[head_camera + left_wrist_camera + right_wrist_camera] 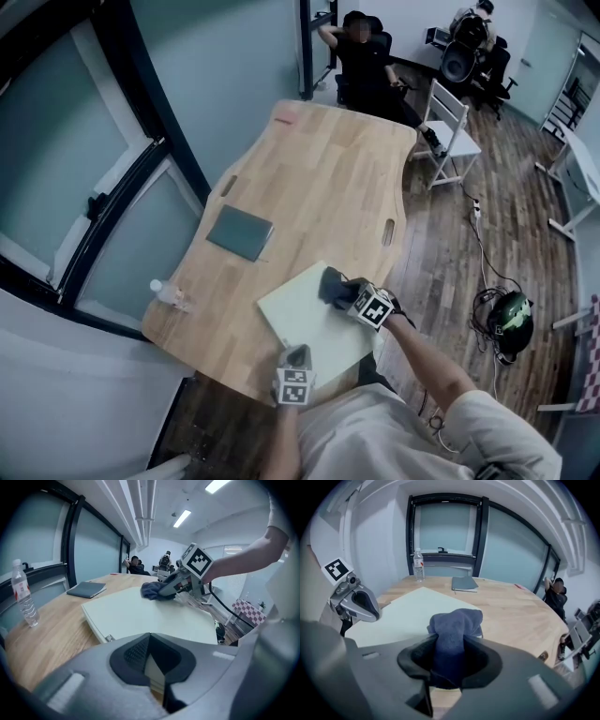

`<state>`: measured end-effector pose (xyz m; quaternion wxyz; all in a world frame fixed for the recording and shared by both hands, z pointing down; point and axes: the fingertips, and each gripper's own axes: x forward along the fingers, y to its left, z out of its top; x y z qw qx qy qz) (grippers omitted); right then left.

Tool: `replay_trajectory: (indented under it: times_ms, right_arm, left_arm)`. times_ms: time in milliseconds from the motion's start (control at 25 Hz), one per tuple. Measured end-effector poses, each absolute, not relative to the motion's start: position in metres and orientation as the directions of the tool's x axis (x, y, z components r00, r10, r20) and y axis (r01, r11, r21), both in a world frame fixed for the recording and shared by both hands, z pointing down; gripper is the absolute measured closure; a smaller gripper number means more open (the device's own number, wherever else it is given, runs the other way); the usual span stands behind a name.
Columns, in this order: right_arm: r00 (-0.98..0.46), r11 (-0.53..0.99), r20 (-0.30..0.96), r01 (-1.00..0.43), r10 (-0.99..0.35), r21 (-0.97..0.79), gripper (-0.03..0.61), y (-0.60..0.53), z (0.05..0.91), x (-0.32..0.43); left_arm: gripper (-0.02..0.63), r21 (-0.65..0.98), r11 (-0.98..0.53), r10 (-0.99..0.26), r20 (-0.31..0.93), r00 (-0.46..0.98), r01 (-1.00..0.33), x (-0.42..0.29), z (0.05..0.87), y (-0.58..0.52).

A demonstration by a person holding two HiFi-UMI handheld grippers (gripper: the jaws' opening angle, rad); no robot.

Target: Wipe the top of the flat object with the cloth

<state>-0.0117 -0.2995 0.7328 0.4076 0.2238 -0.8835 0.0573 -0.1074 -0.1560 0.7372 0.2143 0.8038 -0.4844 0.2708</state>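
A pale flat board (305, 319) lies at the near end of the wooden table (319, 178). My right gripper (349, 292) is shut on a dark blue cloth (333, 284), which rests on the board's far right part. In the right gripper view the cloth (457, 623) bulges out between the jaws onto the board (408, 611). My left gripper (295, 361) is at the board's near edge; in its own view the jaws (150, 641) are shut on a pale sliver of that edge. Beyond them lie the board (140, 613), the cloth (151, 590) and the right gripper (171, 587).
A grey notebook (239, 232) lies mid-table, left of the board. A clear water bottle (169, 293) stands near the table's left edge by the glass wall. A person (361, 56) sits beyond the far end. White chairs (450, 127) and cables on the floor (483, 253) are to the right.
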Motion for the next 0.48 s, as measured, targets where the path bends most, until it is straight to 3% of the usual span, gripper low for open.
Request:
replay_trajectory:
  times_ms: [480]
  right_arm:
    - [-0.541, 0.857, 0.726, -0.498, -0.425, 0.131, 0.439, -0.268, 0.729, 0.017]
  left_arm:
    - [0.606, 0.068, -0.422, -0.678, 0.638, 0.364, -0.904, -0.109, 0.736, -0.156]
